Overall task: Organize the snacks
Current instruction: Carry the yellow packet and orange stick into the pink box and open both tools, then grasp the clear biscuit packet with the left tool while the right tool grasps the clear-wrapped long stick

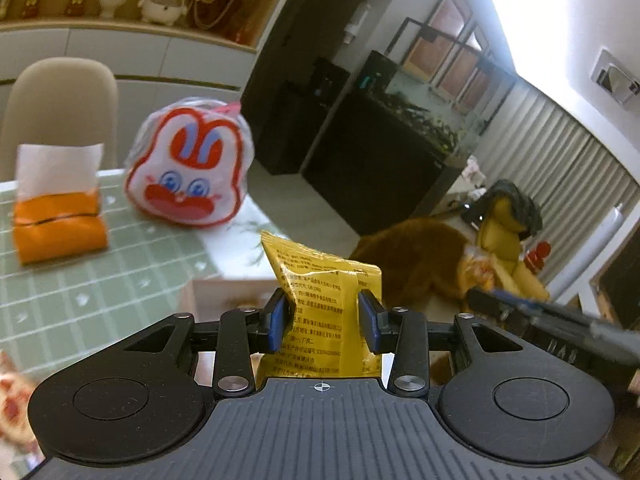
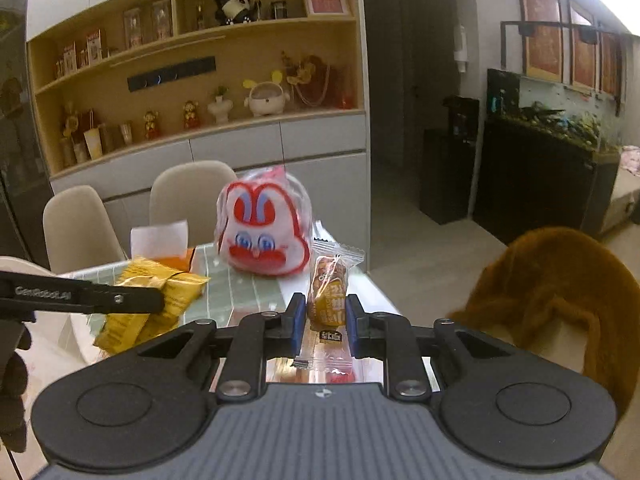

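Observation:
My left gripper (image 1: pixel 323 318) is shut on a yellow snack packet (image 1: pixel 320 280) and holds it upright in the air past the table's corner. The same packet (image 2: pixel 152 304) and the left gripper (image 2: pixel 158 300) show at the left of the right wrist view. My right gripper (image 2: pixel 322 318) is shut on a small clear-wrapped snack bar (image 2: pixel 329 292) with an orange-yellow label, held upright above the table edge. A white and red rabbit-face bag (image 1: pixel 188 164) stands on the table; it also shows in the right wrist view (image 2: pixel 262 232).
The table has a green checked cloth (image 1: pixel 100 280). An orange tissue pack (image 1: pixel 56 224) with a white tissue sticking up lies left of the rabbit bag. Beige chairs (image 2: pixel 80 228) stand behind the table. A brown plush toy (image 2: pixel 552 292) sits at the right. More wrapped snacks (image 1: pixel 12 404) lie at the lower left.

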### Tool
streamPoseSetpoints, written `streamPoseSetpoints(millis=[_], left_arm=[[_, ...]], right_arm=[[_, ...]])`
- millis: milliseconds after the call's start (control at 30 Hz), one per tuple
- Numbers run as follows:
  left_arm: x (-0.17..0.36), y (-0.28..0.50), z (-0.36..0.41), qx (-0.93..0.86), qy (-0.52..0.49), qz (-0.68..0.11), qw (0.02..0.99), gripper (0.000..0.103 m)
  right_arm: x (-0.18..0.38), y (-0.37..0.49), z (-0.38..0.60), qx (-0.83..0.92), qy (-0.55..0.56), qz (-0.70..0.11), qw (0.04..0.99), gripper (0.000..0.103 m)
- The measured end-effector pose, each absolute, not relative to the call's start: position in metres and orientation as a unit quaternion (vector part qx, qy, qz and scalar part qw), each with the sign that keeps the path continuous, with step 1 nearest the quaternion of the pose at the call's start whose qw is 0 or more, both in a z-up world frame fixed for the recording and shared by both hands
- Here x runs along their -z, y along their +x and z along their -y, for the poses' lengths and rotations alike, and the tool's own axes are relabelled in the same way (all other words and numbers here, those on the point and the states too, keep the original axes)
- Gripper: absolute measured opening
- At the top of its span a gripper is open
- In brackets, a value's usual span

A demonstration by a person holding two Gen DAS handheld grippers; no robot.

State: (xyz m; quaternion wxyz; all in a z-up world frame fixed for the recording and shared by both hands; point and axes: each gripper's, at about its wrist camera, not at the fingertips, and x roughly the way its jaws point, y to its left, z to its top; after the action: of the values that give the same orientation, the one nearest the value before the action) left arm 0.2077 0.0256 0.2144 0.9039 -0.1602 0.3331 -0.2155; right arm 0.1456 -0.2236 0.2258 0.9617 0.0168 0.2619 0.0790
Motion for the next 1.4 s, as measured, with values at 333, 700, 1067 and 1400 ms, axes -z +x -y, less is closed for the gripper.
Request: streamPoseSetpoints(millis=[333, 700, 1067, 1400], left_arm=[[-0.113, 0.295, -0.009, 0.146, -0.207, -0.450, 0.856, 0.044], [-0.093, 0.202, -0.099, 0.061, -0.109, -0.446, 0.887, 0.044], [-0.094, 0.124, -0.231, -0.016, -0.154, -0.438, 0.886, 0.044], [-0.104, 0.096, -0.279, -0.033, -0.187, -0.403, 0.895, 0.044]], right_arm=[[-0.130, 0.220, 0.234, -0.112, 0.037, -0.376, 0.919, 0.031], [-0.059, 0.176, 0.221, -0.095, 0.040, -0.439, 0.892, 0.039], [-0.046, 0.134, 0.100, -0.144, 0.024, -0.463, 0.874, 0.055], [-0.039, 0.127, -0.044, -0.197, -0.018, -0.458, 0.867, 0.060]])
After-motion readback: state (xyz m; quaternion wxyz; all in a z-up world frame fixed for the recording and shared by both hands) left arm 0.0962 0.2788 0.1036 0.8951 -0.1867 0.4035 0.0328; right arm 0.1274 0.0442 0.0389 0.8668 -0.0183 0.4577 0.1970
